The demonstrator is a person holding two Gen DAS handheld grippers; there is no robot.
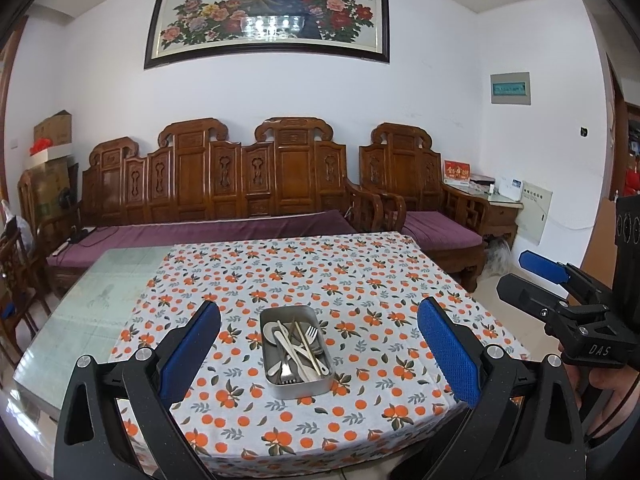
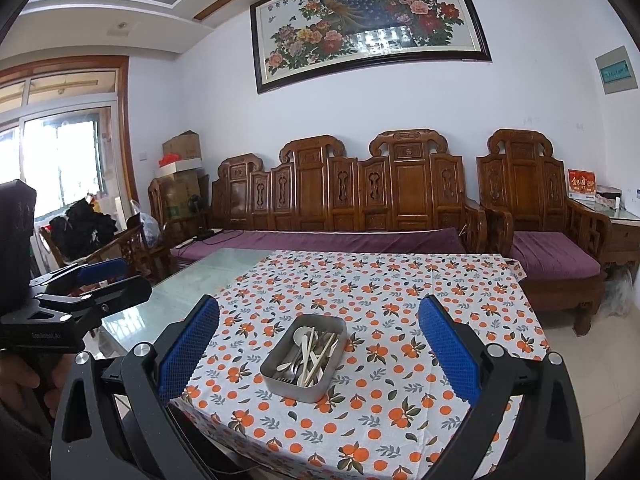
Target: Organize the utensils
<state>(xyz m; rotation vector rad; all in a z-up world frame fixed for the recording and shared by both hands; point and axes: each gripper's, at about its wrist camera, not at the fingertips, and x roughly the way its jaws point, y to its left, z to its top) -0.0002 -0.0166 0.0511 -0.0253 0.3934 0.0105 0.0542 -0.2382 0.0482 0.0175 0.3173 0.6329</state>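
Note:
A rectangular metal tin (image 1: 297, 387) (image 2: 280, 378) stands on the orange-print tablecloth (image 1: 360, 280) (image 2: 400, 300). In it lie mixed utensils (image 1: 294, 346) (image 2: 310, 354): metal forks, spoons, a white ceramic spoon and pale chopsticks. My left gripper (image 1: 318, 320) hovers open above the near table edge, the tin framed between its blue pads (image 1: 190, 354). My right gripper (image 2: 319, 320) is open too and holds nothing, with the tin ahead between its pads (image 2: 450, 350). Each gripper shows at the other view's edge: the right gripper (image 1: 540, 276) in the left wrist view, the left gripper (image 2: 108, 276) in the right wrist view.
The cloth covers only part of a glass tabletop (image 1: 92, 304) (image 2: 180, 292); bare glass lies to the left. Behind the table runs a carved wooden sofa (image 1: 216, 188) (image 2: 340, 196) with purple cushions, and an armchair (image 1: 408, 184) (image 2: 536, 208) at right. A person's hand (image 2: 20, 380) grips a handle.

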